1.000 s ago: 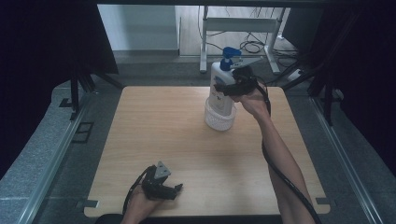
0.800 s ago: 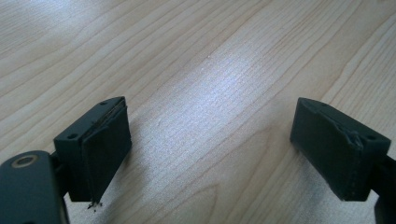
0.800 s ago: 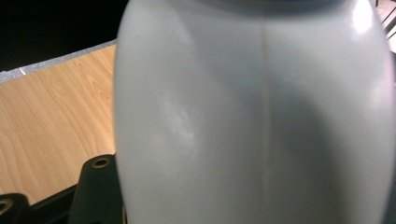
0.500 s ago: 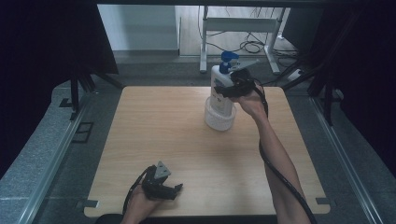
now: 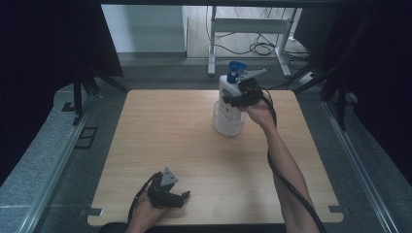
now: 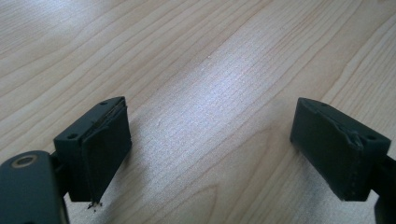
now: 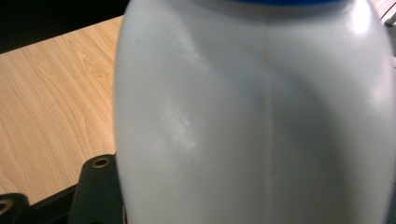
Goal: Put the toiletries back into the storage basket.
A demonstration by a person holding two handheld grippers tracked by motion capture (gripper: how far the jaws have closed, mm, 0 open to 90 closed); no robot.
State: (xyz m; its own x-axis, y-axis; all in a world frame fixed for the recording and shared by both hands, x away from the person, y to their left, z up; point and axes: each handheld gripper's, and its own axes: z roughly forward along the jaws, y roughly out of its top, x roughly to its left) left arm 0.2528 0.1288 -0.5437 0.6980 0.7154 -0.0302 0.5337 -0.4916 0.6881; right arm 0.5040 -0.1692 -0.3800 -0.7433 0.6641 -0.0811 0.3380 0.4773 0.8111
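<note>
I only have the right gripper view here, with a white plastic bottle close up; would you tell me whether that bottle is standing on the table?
Observer: In the high view the white plastic bottle is upright in a clear round cup on the wooden table.
Operator: Thank you. What tops the bottle?
Observer: A blue pump head.
Operator: And the left gripper?
Observer: The left gripper is open over bare wood at the near edge.

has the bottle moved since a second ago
Yes. The bottle, clamped in the right gripper, has come down slightly toward the table, judged against the far table edge; its base now looks set down.
</note>
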